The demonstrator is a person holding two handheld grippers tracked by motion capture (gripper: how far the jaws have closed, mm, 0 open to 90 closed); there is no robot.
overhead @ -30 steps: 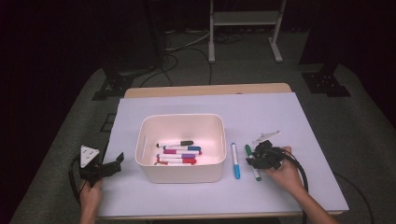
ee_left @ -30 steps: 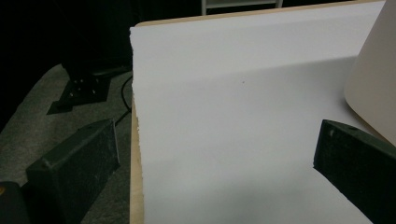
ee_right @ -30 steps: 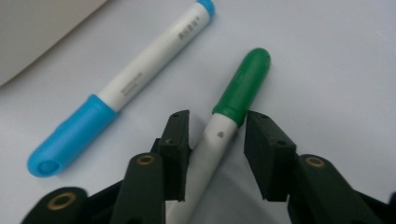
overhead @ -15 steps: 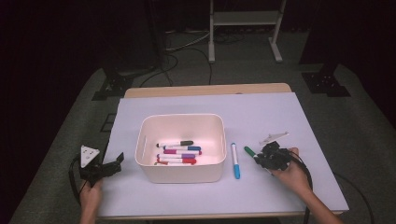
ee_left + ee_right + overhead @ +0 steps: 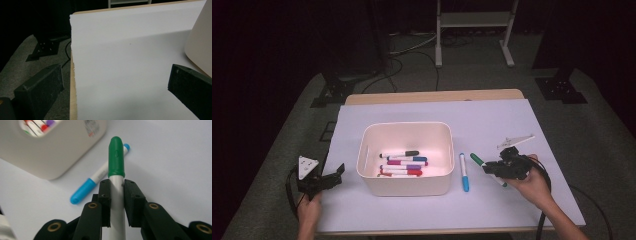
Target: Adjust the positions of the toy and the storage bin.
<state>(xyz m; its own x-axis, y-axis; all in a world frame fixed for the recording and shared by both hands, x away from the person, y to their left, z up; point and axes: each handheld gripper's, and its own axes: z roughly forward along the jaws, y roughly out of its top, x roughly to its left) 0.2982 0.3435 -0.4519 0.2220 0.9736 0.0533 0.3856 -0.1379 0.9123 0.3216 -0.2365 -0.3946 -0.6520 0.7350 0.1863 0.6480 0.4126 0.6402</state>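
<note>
Lifted off the white table (image 5: pixel 512 120), green marker (image 5: pixel 116 157) sits clamped in right jaws; left jaws wide.

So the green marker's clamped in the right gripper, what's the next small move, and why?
Probably carry it left over the bin and release. The right gripper is shut on the green marker, other markers already lie in the bin, and a blue marker waits on the table.

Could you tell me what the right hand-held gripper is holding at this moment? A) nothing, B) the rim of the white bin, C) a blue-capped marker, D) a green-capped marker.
D: in the right gripper view, the right hand-held gripper has its jaws closed on the white barrel of the green-capped marker, while the blue-capped marker lies on the table.
</note>
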